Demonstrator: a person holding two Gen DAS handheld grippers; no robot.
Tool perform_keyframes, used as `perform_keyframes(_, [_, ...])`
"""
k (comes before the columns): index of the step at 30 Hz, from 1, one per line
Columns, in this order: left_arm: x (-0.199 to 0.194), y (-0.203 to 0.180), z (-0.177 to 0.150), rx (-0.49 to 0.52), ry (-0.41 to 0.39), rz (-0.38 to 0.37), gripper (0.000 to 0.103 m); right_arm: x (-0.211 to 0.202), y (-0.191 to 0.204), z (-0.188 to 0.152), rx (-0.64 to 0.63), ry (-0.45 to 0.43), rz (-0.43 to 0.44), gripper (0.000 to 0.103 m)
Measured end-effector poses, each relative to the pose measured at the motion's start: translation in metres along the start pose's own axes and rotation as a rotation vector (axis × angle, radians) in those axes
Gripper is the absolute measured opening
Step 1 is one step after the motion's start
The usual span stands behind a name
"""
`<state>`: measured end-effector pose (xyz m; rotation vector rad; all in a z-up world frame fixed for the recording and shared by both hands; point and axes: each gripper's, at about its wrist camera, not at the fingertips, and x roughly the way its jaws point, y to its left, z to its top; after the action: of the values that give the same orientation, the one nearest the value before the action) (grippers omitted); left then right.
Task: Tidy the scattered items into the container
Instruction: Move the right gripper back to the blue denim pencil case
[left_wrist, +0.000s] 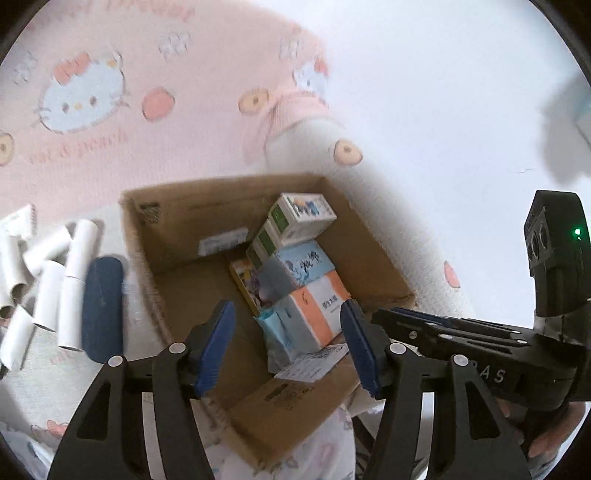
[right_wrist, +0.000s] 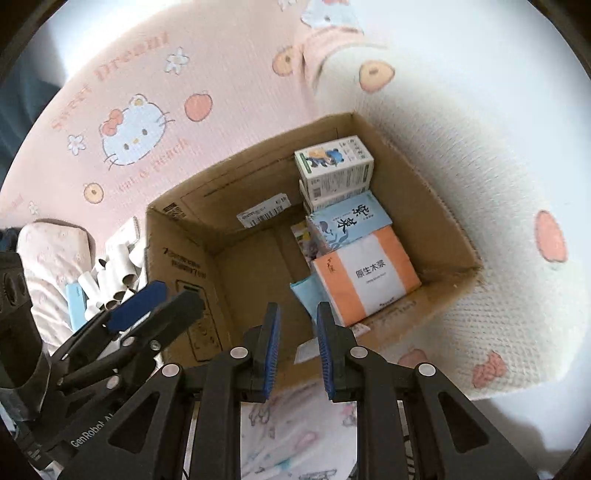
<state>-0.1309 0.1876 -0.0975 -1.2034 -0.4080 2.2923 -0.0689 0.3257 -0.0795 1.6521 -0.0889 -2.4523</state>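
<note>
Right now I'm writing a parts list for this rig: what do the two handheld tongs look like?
Both the left tongs and the right tongs are matte black, with triangular cut-out finger arms, silver pivot pins and ribbed blue pads. White "GenRobot" lettering marks the left body in the right wrist view. A black camera block with a green light tops the right one.

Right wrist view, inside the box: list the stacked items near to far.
Orange-and-white tissue pack → blue tissue pack → white-and-green carton, all along the right wall of the cardboard box.
</note>
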Motion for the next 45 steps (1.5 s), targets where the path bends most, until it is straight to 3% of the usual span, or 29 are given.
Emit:
perform_keyframes(6, [-0.052,0.013,-0.017,0.04,-0.102,0.001,0.066,-0.03,0.017,-0.027,0.02,-0.061,-0.013,0.017])
perform_keyframes(14, [-0.096,0.052,-0.059,0.072,-0.133,0.107,0.067,-0.046,0.055,-0.065,-0.047,-0.112,-0.107,0.017])
perform_keyframes(19, [-0.114,0.087,-0.09,-0.008,-0.132,0.171,0.067,-0.05,0.079,-0.102,-0.086,-0.262,-0.112,0.017])
perform_keyframes(21, [-0.124,0.104,-0.1,-0.057,-0.144,0.169,0.067,-0.055,0.085,-0.126,-0.078,-0.354,-0.07,0.017])
perform_keyframes(23, [-0.134,0.121,-0.11,-0.11,-0.167,0.165,0.067,-0.058,0.091,-0.144,-0.078,-0.392,-0.041,0.019])
perform_keyframes(26, [-0.142,0.145,-0.12,-0.19,-0.195,0.181,0.067,-0.053,0.108,-0.162,-0.152,-0.362,0.042,0.027])
perform_keyframes(30, [-0.14,0.174,-0.132,-0.224,-0.225,0.226,0.067,-0.045,0.142,-0.17,-0.24,-0.361,0.021,0.035])
perform_keyframes(34, [-0.126,0.198,-0.15,-0.163,-0.237,0.393,0.067,-0.042,0.177,-0.169,-0.324,-0.402,0.028,0.043])
perform_keyframes(36, [-0.12,0.205,-0.16,-0.099,-0.24,0.428,0.067,-0.041,0.196,-0.17,-0.383,-0.427,0.015,0.048])
perform_keyframes(38, [-0.117,0.213,-0.165,-0.102,-0.232,0.414,0.067,-0.039,0.213,-0.173,-0.449,-0.455,-0.003,0.055])
perform_keyframes(40, [-0.117,0.22,-0.162,-0.131,-0.227,0.355,0.067,-0.035,0.227,-0.176,-0.503,-0.469,-0.017,0.057])
perform_keyframes(45, [-0.126,0.228,-0.161,-0.154,-0.301,0.356,0.067,-0.005,0.253,-0.173,-0.559,-0.428,0.007,0.058])
